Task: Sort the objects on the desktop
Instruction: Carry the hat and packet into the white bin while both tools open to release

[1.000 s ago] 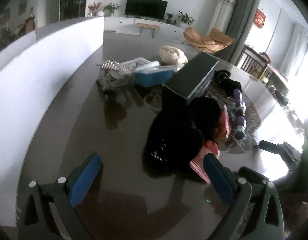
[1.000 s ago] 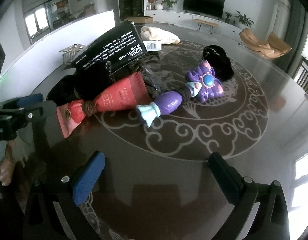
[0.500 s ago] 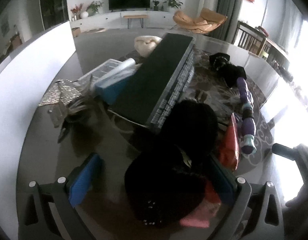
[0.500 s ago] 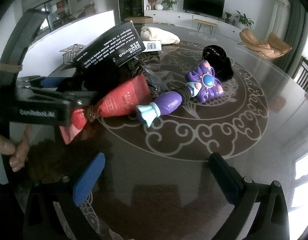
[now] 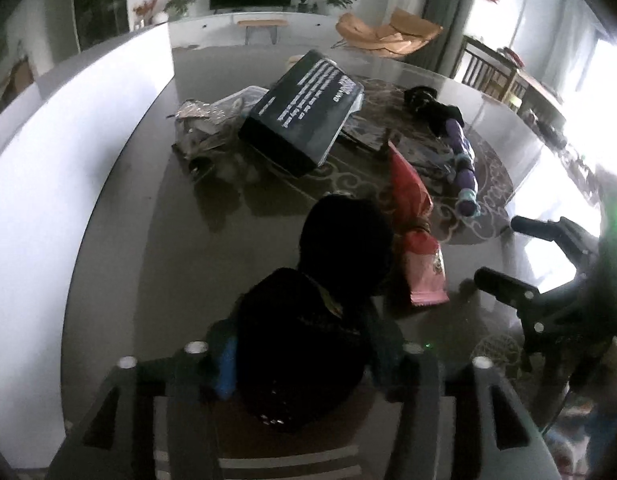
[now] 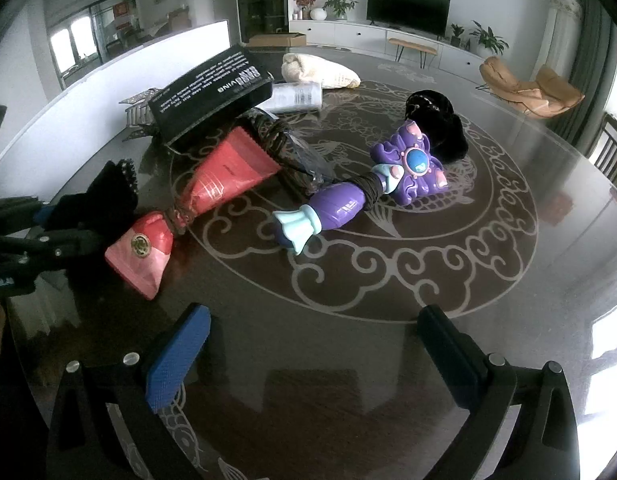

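Daylight pours in from the windows (image 5: 596, 92) on my right, blown out white in the left wrist view, with glare across the glossy table (image 6: 488, 292). That view is dim and soft; the black bundle (image 5: 308, 344) at my fingers is detail-less, and the near edges smear. Right wrist view is sharper. Both bend hard at the rims, corners vignetted black.

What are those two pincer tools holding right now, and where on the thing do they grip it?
The left gripper, whose jaws have just been closing, clamps the near end of the black fuzzy item. The right gripper is open and holds nothing.
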Demonstrator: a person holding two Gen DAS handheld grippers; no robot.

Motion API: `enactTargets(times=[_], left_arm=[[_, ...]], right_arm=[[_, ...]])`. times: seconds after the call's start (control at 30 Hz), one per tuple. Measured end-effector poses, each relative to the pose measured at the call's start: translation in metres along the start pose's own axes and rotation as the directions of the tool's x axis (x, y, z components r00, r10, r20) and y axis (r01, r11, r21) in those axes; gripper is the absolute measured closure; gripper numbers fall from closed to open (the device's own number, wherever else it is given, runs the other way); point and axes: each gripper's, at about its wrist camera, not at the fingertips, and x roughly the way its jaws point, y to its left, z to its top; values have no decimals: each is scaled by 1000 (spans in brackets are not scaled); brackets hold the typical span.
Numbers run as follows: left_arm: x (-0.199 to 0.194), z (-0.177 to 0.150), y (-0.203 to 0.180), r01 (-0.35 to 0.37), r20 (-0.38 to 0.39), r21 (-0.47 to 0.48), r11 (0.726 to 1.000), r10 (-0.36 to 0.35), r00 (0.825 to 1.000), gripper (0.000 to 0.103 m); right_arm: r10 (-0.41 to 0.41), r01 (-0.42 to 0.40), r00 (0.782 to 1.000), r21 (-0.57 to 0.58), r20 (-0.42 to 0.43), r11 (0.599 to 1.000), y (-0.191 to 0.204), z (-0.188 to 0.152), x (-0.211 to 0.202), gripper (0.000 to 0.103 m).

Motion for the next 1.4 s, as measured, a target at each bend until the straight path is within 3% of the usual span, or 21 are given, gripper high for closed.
enactTargets(times=[0.07, 0.1, 0.23, 0.27, 0.3, 0.37, 0.43, 0.5, 0.57, 0.6, 0.73, 0.77, 0.8, 0.9, 1.07, 1.2, 1.3, 1.4], left_arm=[[6, 3, 3, -22, 12, -11, 1000, 22, 1000, 17], [9, 4, 2, -33, 19, -7, 999, 33, 999, 14], [25, 13, -9, -110, 31, 55, 992, 109, 994, 13], [26, 13, -10, -110, 43, 64, 992, 107, 993, 17], [24, 15, -6, -106, 50, 65, 992, 103, 993, 39], [17, 15, 0, -105, 69, 50, 993, 101, 992, 71], [10, 14, 16, -92, 77, -28, 995, 94, 993, 71], [5, 14, 34, -92, 87, -119, 989, 102, 991, 71], [3, 11, 48, -77, 80, -187, 979, 93, 992, 71], [0, 10, 52, -61, 86, -212, 975, 81, 993, 71], [-1, 3, 53, -71, 87, -220, 973, 92, 992, 71], [-1, 4, 52, -75, 85, -211, 975, 95, 992, 71], [-1, 3, 50, -65, 85, -206, 976, 84, 993, 71], [-9, 4, 44, -13, 126, -192, 981, 38, 991, 71], [-49, -4, 29, 40, 210, -127, 991, -12, 978, 71], [-100, -4, 41, 79, 270, -135, 988, -40, 962, 71], [-141, 8, 73, 61, 322, -167, 984, -4, 947, 71], [-171, 17, 125, 1, 338, -236, 972, 81, 937, 71]], right_arm=[[3, -3, 1000, 0, -1, 1000, 0, 0, 0, 0], [3, -3, 1000, 0, -1, 1000, 0, 1, 0, 0], [7, -7, 1000, 2, -1, 1000, -1, 1, -2, 0], [9, -9, 1000, -3, -6, 1000, -1, 0, -2, 0], [11, -11, 1000, -1, -21, 1000, 0, 0, -4, 0], [70, -69, 998, 86, -8, 994, 1, -6, -13, 0], [202, -205, 979, 187, 38, 961, 7, -11, -24, 0], [239, -239, 971, 230, 26, 943, 20, -3, -19, 1], [211, -208, 977, 236, 13, 949, 27, 13, -9, 11], [207, -204, 978, 246, 13, 948, 30, 24, -2, 22], [143, -131, 989, 258, -24, 957, 42, 72, 30, 31], [112, -101, 993, 219, -39, 971, 49, 76, 34, 42], [71, -61, 996, 150, -58, 987, 58, 82, 37, 82], [96, -86, 992, 122, -82, 989, 60, 80, 34, 83], [172, -166, 984, 136, -35, 977, 42, 79, -4, 83], [221, -220, 975, 98, 3, 970, 50, 105, -33, 83], [281, -283, 958, 44, 50, 958, 78, 139, -55, 83], [360, -358, 928, -36, 94, 933, 130, 179, -67, 83]])
